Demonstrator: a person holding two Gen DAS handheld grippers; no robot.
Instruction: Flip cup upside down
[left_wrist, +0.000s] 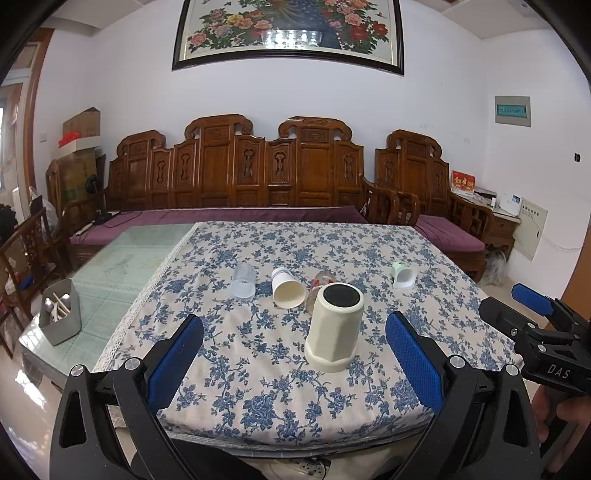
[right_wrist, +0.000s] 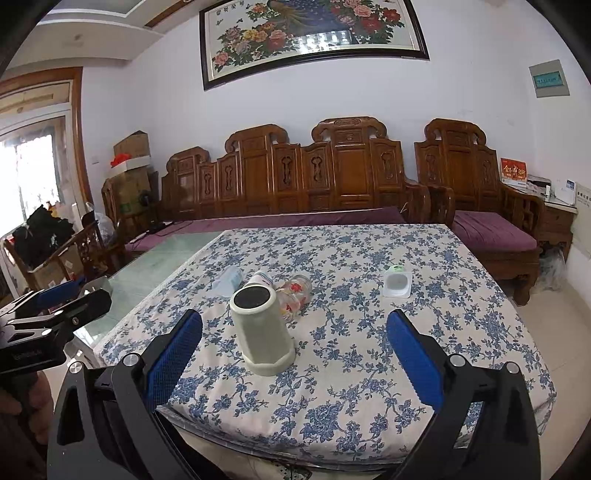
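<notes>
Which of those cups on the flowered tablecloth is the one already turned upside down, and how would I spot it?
Start at the blue-flowered tablecloth in front of the carved wooden sofa. Nearest the front edge stands the cream faceted cup, mouth down, with its dark round base facing up. Unlike the frosted cup, the white paper cup and the printed glass lying on their sides behind it, it alone stands.

Evenly daylit from a blown-out window (right_wrist: 33, 173) at left; glare on the framed painting (left_wrist: 291, 35); sharp focus; strong fisheye bending, dark-vignetted corners.

cream faceted cup (left_wrist: 334, 328) | upside down | standing on floral tablecloth (left_wrist: 258, 387)
</notes>
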